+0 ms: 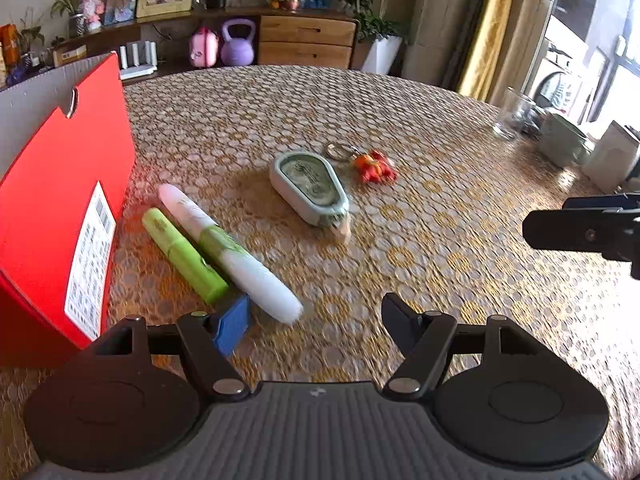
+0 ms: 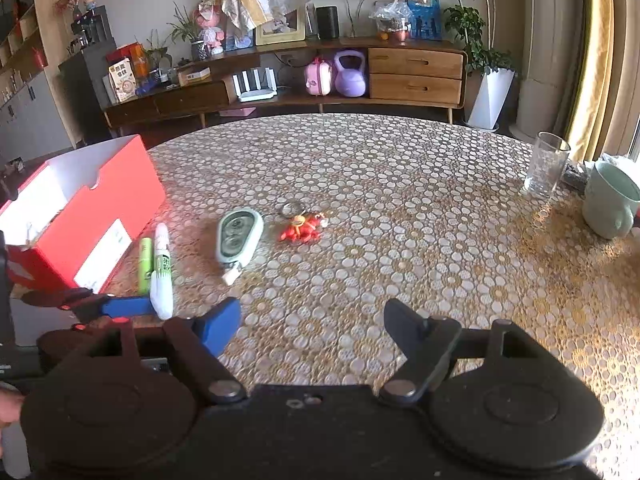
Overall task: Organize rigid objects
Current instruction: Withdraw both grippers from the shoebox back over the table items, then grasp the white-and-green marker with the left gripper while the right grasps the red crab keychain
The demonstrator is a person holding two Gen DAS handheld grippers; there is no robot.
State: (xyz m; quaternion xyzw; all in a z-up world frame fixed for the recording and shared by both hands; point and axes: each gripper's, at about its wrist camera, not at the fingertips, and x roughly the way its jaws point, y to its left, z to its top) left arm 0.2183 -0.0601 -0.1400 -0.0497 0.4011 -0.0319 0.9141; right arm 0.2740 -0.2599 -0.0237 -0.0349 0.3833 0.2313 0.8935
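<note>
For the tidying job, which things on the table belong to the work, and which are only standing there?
Belong to the job:
- green marker
- white pen
- correction tape
- red keychain
- red box
- left gripper and right gripper, both open

Only standing there:
- drinking glass
- green mug

Glass tumbler (image 2: pixel 545 165) beside mint mug (image 2: pixel 610 205) on patterned tablecloth (image 2: pixel 400 184)

We count two green-and-white plastic pens (image 1: pixel 188 254) (image 1: pixel 232 252), one grey-green teardrop-shaped correction tape dispenser (image 1: pixel 310 188), one red crab keychain (image 1: pixel 374 166), one open red cardboard box (image 1: pixel 60 208), one clear drinking glass (image 2: pixel 546 164) and one pale green ceramic mug (image 2: pixel 610 206).
</note>
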